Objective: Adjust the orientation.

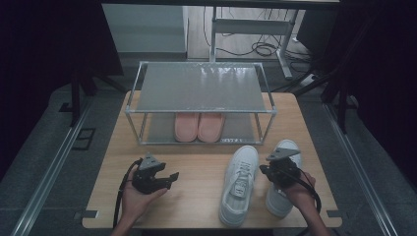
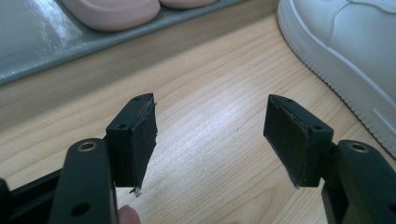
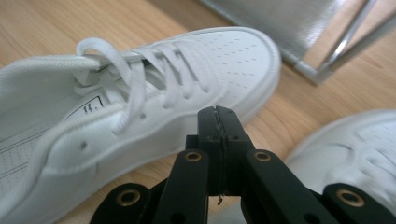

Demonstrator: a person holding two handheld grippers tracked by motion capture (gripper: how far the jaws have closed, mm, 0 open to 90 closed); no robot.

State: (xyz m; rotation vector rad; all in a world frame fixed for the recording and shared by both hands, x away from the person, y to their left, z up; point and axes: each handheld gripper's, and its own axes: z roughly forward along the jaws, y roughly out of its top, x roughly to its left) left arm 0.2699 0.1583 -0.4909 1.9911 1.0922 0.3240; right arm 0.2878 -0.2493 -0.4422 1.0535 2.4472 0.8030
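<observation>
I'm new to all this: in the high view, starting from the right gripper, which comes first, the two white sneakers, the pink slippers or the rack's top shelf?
1. Right white sneaker, directly beneath the right gripper.
2. Left white sneaker, just leftward.
3. Pink slippers, on the rack's lower shelf.
4. Top shelf, farthest back.

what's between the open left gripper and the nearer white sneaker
Nothing visible: only bare table lies between the left gripper and the white sneaker. Its jaws stand open and empty.
</observation>
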